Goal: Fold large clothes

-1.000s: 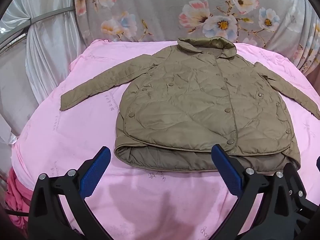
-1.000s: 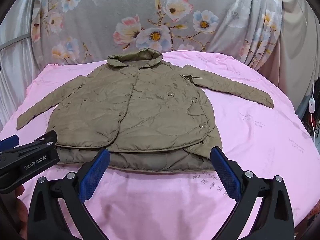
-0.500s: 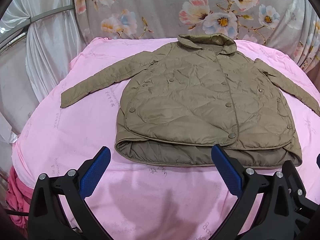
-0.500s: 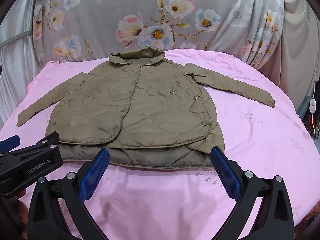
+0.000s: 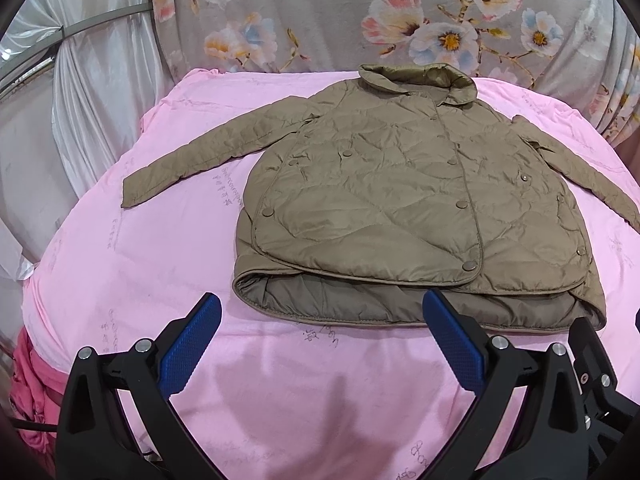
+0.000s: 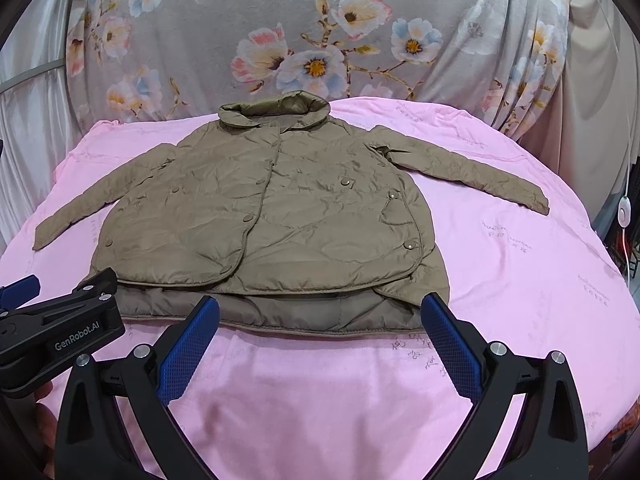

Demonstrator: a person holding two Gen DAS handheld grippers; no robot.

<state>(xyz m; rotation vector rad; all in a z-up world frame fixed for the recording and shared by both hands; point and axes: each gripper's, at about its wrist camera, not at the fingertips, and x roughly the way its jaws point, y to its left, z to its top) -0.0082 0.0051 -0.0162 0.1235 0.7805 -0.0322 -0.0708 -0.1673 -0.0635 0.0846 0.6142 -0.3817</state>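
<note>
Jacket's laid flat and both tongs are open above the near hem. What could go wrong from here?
1. The jacket's front panels end short of the back hem, so a grab may catch one layer only.
2. The quilted fabric looks slick and puffy; folds may spring open.
3. The spread right sleeve nears the pink sheet's edge and could slide off.

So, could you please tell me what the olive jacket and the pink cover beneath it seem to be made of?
The jacket looks like thin padded synthetic, perhaps nylon: diamond quilting, faint sheen, metal-looking snap buttons. The pink cover looks like soft matte knit or fleece, lightly puckered; the exact fibre is unclear.
</note>
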